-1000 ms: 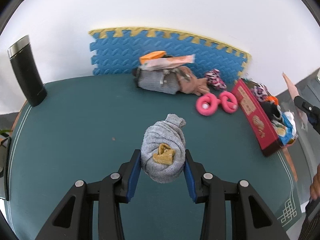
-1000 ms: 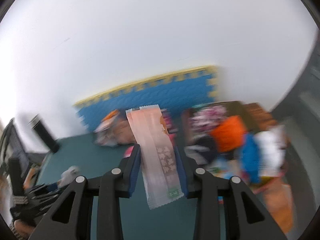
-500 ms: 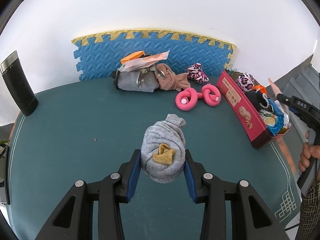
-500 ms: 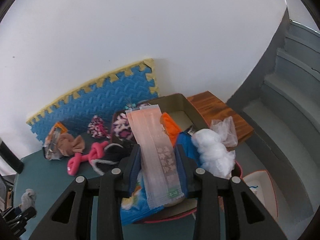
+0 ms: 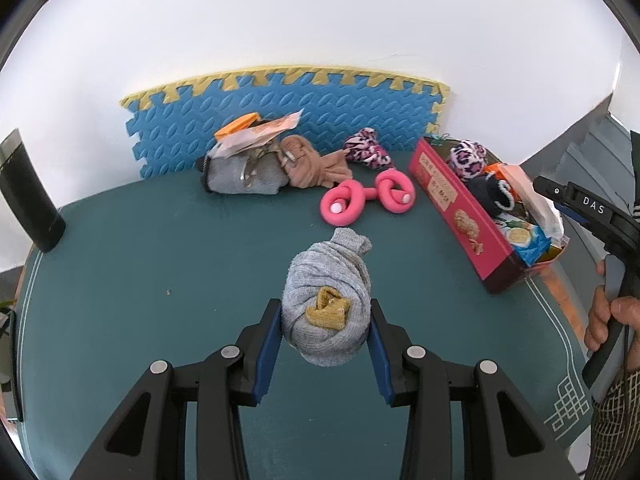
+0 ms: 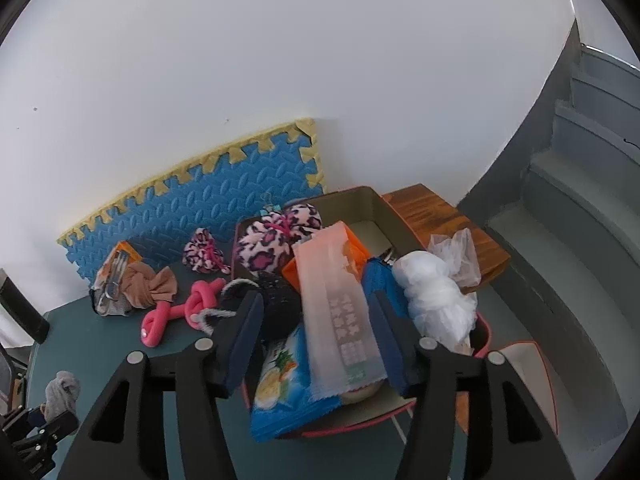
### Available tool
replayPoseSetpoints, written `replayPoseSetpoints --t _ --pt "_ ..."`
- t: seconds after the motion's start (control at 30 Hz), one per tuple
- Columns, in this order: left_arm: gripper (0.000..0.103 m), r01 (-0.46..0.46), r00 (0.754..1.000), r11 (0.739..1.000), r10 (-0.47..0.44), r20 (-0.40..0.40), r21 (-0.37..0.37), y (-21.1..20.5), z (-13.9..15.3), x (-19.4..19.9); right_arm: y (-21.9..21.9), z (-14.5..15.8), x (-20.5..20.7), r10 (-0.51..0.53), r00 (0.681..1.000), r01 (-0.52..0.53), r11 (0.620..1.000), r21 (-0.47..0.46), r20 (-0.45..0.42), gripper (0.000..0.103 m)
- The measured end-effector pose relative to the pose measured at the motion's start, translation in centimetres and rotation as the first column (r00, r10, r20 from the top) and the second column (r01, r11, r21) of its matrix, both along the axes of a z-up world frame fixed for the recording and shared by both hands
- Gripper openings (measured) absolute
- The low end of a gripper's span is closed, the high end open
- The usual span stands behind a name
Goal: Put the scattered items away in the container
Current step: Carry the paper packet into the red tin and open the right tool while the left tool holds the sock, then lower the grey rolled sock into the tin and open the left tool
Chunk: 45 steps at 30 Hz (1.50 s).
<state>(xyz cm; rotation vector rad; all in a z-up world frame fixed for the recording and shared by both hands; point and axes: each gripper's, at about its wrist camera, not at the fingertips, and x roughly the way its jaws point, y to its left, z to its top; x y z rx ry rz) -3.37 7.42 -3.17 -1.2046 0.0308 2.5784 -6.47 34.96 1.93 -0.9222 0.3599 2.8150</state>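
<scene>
Left hand-held gripper (image 5: 325, 330): clamped on a rolled grey sock (image 5: 327, 300) with a mustard-yellow scrap tucked into its near face, held above the green table (image 5: 160, 248). Blue pads pressed against both sides of the roll.

Right hand-held gripper (image 6: 316, 344): spread wide over the red box (image 5: 460, 216), gripping nothing. Pale pink snack packet (image 6: 340, 312) lying lengthwise between the fingers, resting on the heap in the box, its right edge close to the right pad (contact there not clear), a clear gap on the left.

Inside the box: leopard-print pink ball (image 6: 276, 240), black knitted bundle (image 6: 280, 304), orange packet (image 6: 352, 248), blue-and-yellow snack bag (image 6: 288, 392), crumpled white plastic bag (image 6: 436, 300). Box placed at the table's right edge, next to a wooden surface (image 6: 432, 208).

Loose on the table, left of the box: knotted pink tube (image 5: 366, 198), second leopard-print ball (image 5: 366, 154), tan stocking bundle (image 5: 312, 162), grey pouch (image 5: 244, 174) topped with an orange-and-white packet (image 5: 256, 134). All close to the blue foam mat (image 5: 280, 108) leaning on the white wall. Black tumbler (image 5: 26, 196) upright at the far left edge.

A hand (image 5: 608, 312) around the right gripper's handle, seen at the right of the left wrist view.
</scene>
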Motion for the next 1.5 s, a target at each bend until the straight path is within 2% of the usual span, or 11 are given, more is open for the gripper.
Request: replayPoseSetpoints --t 0.3,0.43,0.6,0.9,1.3,1.43,1.5 --pt "0.042 0.078 0.996 0.996 -0.079 -0.028 -0.036 4.5 1.1 0.0 -0.2 0.2 2.4 0.024 1.0 -0.024 1.0 0.006 -0.02 0.064" --pt "0.042 0.122 0.991 0.991 -0.124 -0.041 -0.053 7.1 1.6 -0.2 0.9 0.0 3.7 -0.001 1.0 0.001 1.0 0.009 -0.028 0.067" --pt "0.042 0.181 0.981 0.981 -0.185 -0.055 -0.064 10.9 2.5 -0.7 3.5 -0.4 5.8 -0.054 0.998 0.053 0.998 -0.041 -0.038 0.067" --pt "0.042 0.295 0.951 0.955 -0.295 -0.096 -0.017 18.2 5.3 -2.9 7.2 -1.6 8.0 -0.125 0.992 0.121 0.988 -0.098 -0.033 0.067" --pt "0.042 0.334 0.941 0.937 -0.338 0.022 0.101 24.6 2.1 -9.9 9.2 -3.5 7.7 -0.143 0.99 0.141 0.981 -0.136 -0.007 0.067" --pt "0.044 0.347 0.934 0.928 -0.355 0.041 0.133 24.9 0.8 -10.8 9.0 -4.0 7.4 -0.142 0.99 0.141 0.981 -0.133 0.005 0.067" --pt "0.054 0.355 0.929 0.922 -0.366 0.047 0.154 24.7 0.7 -11.0 8.9 -4.0 7.2 -0.142 0.99 0.142 0.982 -0.126 0.007 0.067"
